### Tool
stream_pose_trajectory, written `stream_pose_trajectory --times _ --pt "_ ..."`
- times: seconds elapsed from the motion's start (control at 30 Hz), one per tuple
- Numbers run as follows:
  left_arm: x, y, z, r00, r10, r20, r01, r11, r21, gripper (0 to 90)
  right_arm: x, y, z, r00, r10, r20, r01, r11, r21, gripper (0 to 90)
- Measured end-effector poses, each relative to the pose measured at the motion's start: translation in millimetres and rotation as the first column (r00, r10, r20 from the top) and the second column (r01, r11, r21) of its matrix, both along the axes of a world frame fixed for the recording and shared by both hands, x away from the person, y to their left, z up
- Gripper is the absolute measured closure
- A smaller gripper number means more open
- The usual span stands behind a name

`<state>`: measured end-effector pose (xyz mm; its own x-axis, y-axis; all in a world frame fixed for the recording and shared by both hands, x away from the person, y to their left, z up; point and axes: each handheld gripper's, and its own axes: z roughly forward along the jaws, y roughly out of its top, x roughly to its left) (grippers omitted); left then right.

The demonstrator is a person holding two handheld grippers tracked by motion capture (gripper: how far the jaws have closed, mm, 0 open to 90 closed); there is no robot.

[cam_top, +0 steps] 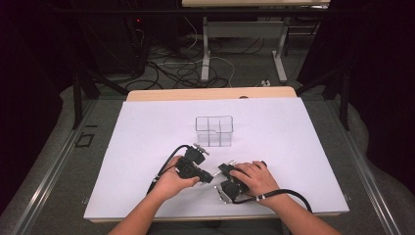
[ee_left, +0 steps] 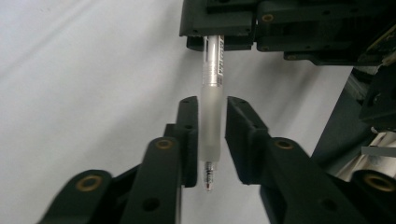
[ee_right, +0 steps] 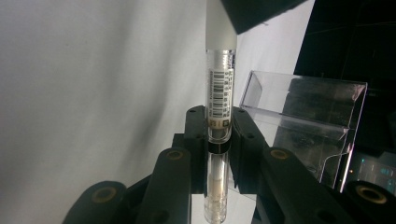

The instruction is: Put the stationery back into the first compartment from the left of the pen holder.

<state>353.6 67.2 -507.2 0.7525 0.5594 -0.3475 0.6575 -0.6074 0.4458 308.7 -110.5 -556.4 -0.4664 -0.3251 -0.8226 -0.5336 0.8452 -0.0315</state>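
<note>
A clear pen [ee_left: 211, 107] with a frosted grip section and a barcode label hangs between the two grippers over the white sheet [cam_top: 147, 127]. My right gripper [ee_right: 218, 114] is shut on the pen's clear barrel [ee_right: 218, 93] near the label. The jaws of my left gripper [ee_left: 212, 105] straddle the frosted grip, with the left jaw against it and a thin gap at the right jaw. The pen's tip points back towards the left gripper's camera. In the high view both hands hold the grippers [cam_top: 208, 176] [cam_top: 224, 171] close together near the table's front edge.
A clear plastic box [cam_top: 214, 130] with dividers stands on the sheet just beyond the grippers, and its wall [ee_right: 303, 121] shows to the right in the right gripper view. Table legs and cables lie on the floor beyond the far edge.
</note>
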Motion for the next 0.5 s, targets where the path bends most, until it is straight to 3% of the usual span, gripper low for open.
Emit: stream_pose_trajectory --times 0.3,0.5 --pt "8.2 22.5 6.7 0.9967 0.078 0.024 -0.076 0.9958 -0.05 59.1 0.1 -0.6 -0.4 1.0 -0.002 0.001 0.002 1.0 -0.002 79.1" --pt "9.3 31.6 6.2 0.9895 0.099 0.106 -0.095 0.9948 -0.037 51.9 0.2 -1.4 0.2 1.0 -0.007 -0.002 0.007 1.0 0.007 79.1"
